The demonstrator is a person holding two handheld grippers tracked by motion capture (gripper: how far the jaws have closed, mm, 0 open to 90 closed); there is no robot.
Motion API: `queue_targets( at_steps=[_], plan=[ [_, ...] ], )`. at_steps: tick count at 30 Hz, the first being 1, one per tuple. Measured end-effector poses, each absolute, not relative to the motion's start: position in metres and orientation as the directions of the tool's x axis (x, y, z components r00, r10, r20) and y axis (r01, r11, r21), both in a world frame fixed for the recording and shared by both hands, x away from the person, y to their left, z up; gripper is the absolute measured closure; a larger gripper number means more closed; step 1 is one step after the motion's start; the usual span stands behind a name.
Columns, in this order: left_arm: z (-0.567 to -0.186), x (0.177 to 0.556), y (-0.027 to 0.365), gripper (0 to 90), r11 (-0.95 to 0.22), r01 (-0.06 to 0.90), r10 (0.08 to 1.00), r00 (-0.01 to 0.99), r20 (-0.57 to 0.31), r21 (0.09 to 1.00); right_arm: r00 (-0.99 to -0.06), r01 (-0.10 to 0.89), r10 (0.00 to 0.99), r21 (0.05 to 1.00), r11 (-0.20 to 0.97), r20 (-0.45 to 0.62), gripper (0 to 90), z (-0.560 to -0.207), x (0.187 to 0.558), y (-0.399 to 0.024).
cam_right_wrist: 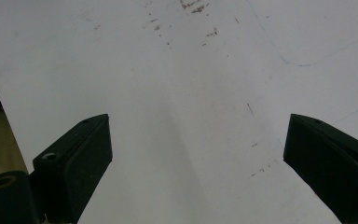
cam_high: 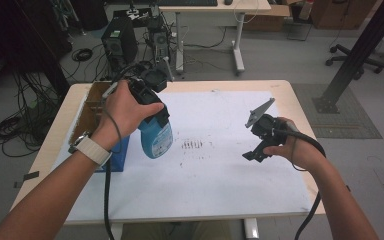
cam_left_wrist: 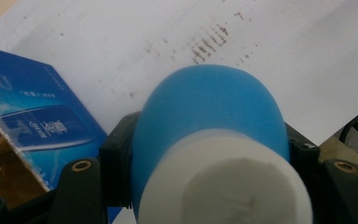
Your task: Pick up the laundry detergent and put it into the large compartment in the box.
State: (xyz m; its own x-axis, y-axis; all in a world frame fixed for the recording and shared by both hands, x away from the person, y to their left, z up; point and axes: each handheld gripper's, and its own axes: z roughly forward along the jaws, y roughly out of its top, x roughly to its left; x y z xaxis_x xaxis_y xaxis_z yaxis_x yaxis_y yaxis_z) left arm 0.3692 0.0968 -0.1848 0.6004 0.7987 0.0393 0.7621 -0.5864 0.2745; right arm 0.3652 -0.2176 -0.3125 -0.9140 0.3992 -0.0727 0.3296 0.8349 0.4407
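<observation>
A blue bottle (cam_high: 156, 140) with a white label and a white top end (cam_left_wrist: 223, 186) hangs in the air above the left part of the white sheet (cam_high: 215, 170). My left gripper (cam_high: 155, 119) is shut on it from above, with a black jaw pressing on each side of the blue body (cam_left_wrist: 209, 107). Its rounded base points down at the sheet. Over the right part of the sheet, my right gripper (cam_high: 252, 154) stands open. In the right gripper view its jaws (cam_right_wrist: 196, 144) are wide apart, with nothing between them but the bare sheet.
An open cardboard box (cam_high: 87, 115) with a blue printed side (cam_left_wrist: 32, 121) stands at the table's left edge, right beside the bottle. Brown marks (cam_high: 192, 144) stain the middle of the sheet. Behind the table are a computer tower (cam_high: 119, 42), cables and another desk.
</observation>
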Motion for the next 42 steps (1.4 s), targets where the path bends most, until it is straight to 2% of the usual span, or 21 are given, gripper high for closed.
queue_targets(
  at_steps=[35, 42],
  plan=[
    [-0.125, 0.38, 0.119, 37.1, -0.425, 0.858, 0.901, 0.43, 0.051, 0.288, -0.92, 0.304, 0.382, 0.465, 0.832, -0.082, 7.9, -0.31, 0.369, -0.214],
    [-0.117, 0.381, 0.127, 37.1, -0.385, 0.87, 0.917, 0.398, 0.022, 0.308, -0.922, 0.3, 0.378, 0.465, 0.833, -0.083, 7.9, -0.311, 0.369, -0.214]
  ],
)
